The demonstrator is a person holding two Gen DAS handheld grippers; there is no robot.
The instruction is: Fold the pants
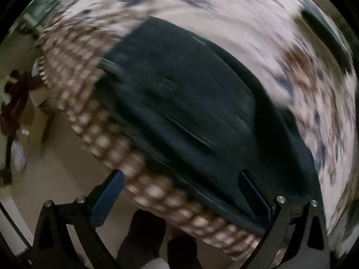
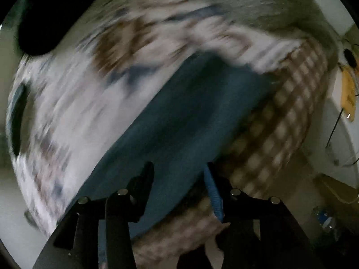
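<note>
Bed (image 1: 258, 33) filled both views: pale patterned cover on top, brown-and-cream checked side (image 1: 107, 139) falling to a beige floor (image 1: 56, 174). Both frames were heavily smeared.

Pants (image 1: 179, 103), dark blue-green, lay flat on the cover close to the checked edge, apparently already doubled over, though blur hid the layers.

Left gripper (image 1: 181, 186) hung just above the near end of the pants, fingers spread wide, holding nothing.

Right gripper (image 2: 179, 179) sat over the pants' near end with fingers partly apart; cloth showed between them, but whether they pinched it I could not tell.

Risk, as judged: the pants sat near the bed edge, so a hasty pull could drag them over the side, or a shallow one-layer pinch could undo the fold.
</note>
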